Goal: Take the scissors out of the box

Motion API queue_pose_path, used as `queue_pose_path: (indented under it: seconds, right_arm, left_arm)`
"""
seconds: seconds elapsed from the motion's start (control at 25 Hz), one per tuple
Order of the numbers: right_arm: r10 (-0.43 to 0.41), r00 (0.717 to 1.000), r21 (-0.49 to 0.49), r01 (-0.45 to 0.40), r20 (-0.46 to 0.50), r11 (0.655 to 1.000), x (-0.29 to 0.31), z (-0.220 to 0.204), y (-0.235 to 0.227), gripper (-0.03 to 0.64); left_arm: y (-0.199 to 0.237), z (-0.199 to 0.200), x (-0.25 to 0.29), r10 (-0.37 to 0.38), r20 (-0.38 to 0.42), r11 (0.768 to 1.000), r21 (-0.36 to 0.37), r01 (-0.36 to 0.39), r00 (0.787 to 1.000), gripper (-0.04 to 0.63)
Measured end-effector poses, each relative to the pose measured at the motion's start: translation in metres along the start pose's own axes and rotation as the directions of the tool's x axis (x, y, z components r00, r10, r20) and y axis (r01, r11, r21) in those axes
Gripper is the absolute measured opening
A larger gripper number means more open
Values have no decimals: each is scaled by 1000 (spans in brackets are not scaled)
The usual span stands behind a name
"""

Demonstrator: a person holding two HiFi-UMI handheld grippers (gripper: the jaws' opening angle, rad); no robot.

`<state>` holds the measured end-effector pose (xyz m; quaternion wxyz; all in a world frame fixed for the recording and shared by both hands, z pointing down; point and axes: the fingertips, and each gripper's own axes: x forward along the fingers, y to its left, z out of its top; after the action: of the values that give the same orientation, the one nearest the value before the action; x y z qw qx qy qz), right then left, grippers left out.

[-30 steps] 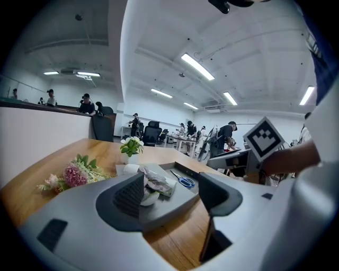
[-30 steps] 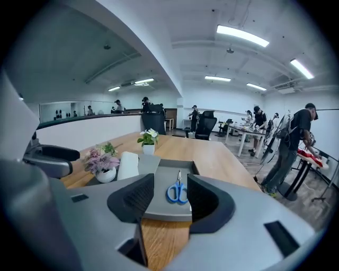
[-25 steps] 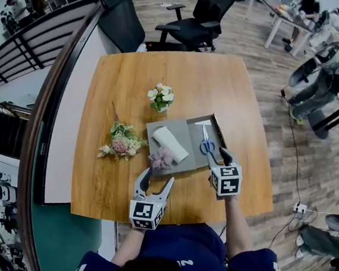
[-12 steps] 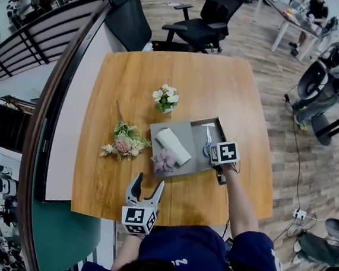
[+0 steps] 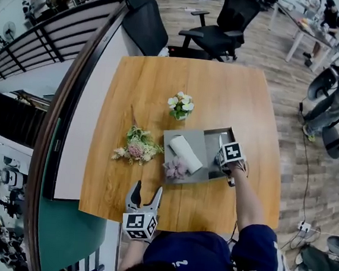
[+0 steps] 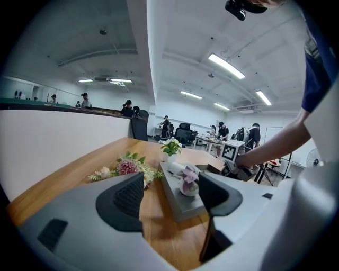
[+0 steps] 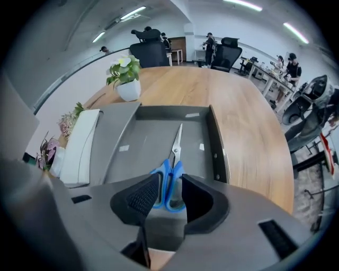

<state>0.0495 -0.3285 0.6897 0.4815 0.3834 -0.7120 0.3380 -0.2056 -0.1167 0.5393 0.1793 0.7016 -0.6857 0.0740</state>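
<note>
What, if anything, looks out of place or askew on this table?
Nothing is spilled or damaged. The flower bunch lies flat on the table left of the grey box, while the potted flowers stand upright. The white roll lies slantwise across the box.

Blue-handled scissors lie flat, closed, inside grey box.

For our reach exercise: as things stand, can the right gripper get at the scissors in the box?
Probably yes. The right gripper points down into the open grey box, nothing covers the scissors, and its jaws, which have just been closing, straddle the blue handles.
</note>
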Motion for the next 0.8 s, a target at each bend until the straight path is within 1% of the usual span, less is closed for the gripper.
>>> queue_pose_path:
  seconds: [0.08, 0.16, 0.28, 0.4, 0.52, 0.68, 0.8]
  right_arm:
    - [19, 1000, 33, -18, -19, 999, 6, -1, 0, 152]
    - [23, 999, 21, -22, -23, 1000, 11, -1, -2, 153]
    - [3, 1000, 5, -3, -27, 1000, 15, 3, -10, 155]
    - [15, 999, -17, -16, -51, 1000, 17, 1, -2, 161]
    - [27, 998, -31, -29, -57, 999, 20, 1, 2, 156]
    - [22, 999, -42, -23, -35, 999, 21, 4, -5, 158]
    - [35, 998, -47, -37, -46, 998, 21, 3, -3, 152]
  left_arm:
    - [7, 4, 0, 20, 8, 1000, -5, -20, 1000, 322]
    - [13, 0, 1, 36, 0, 999, -15, -36, 999, 322]
    - [19, -13, 3, 53, -32, 998, -37, -55, 998, 322]
    - [21, -22, 2, 62, -55, 997, -49, -65, 997, 322]
    - [18, -23, 9, 51, -58, 997, -54, -54, 997, 321]
    - [11, -22, 22, 23, -57, 997, -69, -27, 998, 319]
    - [11, -25, 24, 12, -69, 998, -67, -17, 998, 319]
